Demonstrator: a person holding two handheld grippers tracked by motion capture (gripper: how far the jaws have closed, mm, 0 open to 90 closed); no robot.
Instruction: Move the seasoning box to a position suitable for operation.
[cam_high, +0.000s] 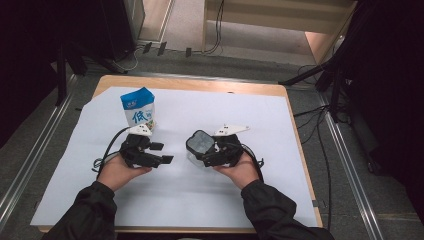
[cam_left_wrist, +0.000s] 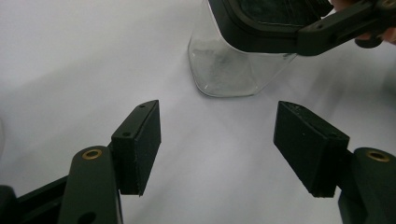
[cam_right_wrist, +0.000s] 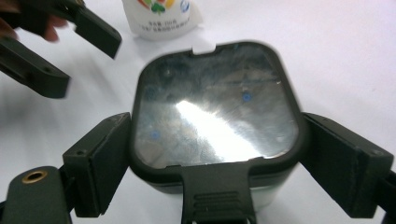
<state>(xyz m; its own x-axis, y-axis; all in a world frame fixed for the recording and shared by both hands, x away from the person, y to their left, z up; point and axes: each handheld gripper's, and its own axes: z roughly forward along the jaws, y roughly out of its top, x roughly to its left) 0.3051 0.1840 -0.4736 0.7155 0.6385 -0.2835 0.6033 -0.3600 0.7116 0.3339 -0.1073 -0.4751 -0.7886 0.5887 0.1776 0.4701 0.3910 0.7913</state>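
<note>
The clear container (cam_high: 199, 147) with its dark-rimmed lid (cam_right_wrist: 215, 109) sits on the white sheet (cam_high: 250, 115) that covers the bench (cam_high: 190, 84), a little right of the middle, and your right gripper (cam_high: 207, 152) has it. In the right gripper view the two black jaws press against the lid's rim from either side, so the container is clamped at its top, with the lid's latch tab (cam_right_wrist: 218, 196) facing the camera. In the left gripper view the container's clear body (cam_left_wrist: 229, 72) appears to rest on the sheet, slightly tilted.

Your left gripper (cam_high: 162, 153) is just to the left of the container, apart from it. Its jaws stand wide with nothing between them; in the left gripper view they frame only bare sheet, with the container ahead of them and beyond their tips.

Farther back on the sheet, behind your left hand (cam_high: 119, 172), the blue and white carton (cam_high: 138, 107) stands upright, well apart from the container. Your right hand (cam_high: 242, 170) cups the right gripper from below.
</note>
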